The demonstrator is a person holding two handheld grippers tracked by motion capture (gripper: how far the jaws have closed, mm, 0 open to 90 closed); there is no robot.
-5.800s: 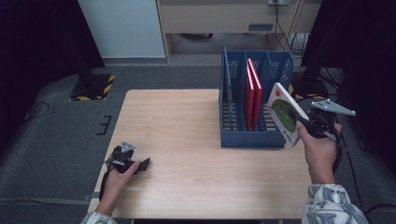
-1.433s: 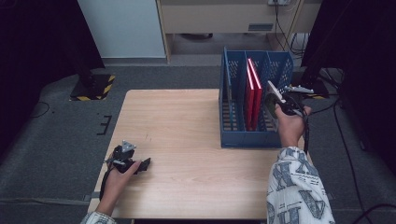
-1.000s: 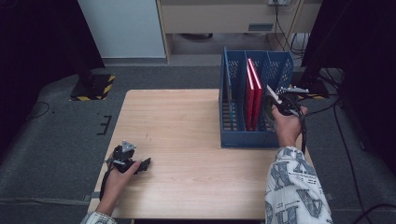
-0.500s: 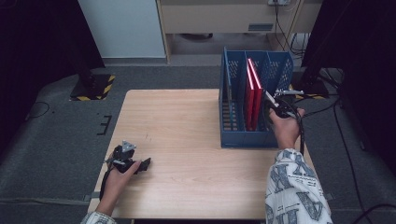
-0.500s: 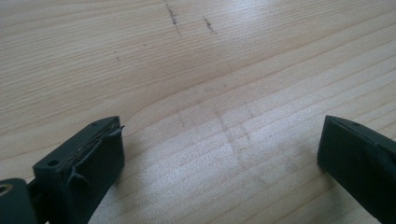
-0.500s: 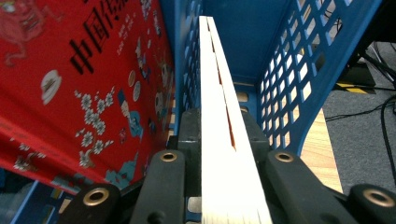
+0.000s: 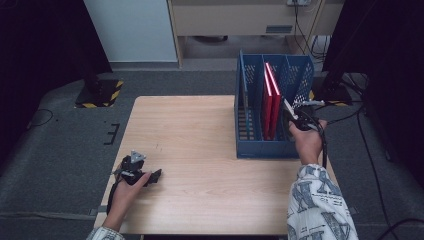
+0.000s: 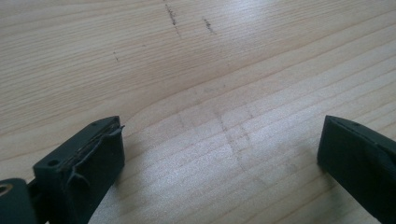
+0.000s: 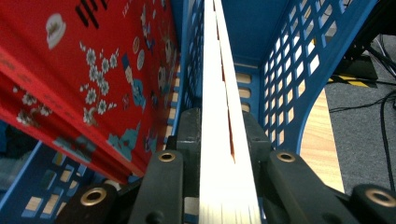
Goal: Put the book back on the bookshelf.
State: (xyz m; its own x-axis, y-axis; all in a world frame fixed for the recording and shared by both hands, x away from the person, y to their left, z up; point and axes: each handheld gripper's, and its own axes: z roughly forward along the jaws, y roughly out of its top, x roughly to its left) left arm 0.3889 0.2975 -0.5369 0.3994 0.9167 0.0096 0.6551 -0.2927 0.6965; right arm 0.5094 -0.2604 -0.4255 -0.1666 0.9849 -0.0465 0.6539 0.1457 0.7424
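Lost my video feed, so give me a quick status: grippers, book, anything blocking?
Right gripper shut on book, inside blue rack's right slot. Left gripper open, resting on table. Red books lean in next slot; nothing blocking.

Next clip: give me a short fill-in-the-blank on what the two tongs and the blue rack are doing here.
1. The right tongs are shut on a ____ held edge-on.
2. That item is inside the blue rack, in the compartment beside the ____ books.
3. The left tongs stand ____ over the bare table.

Missing words: book; red; open
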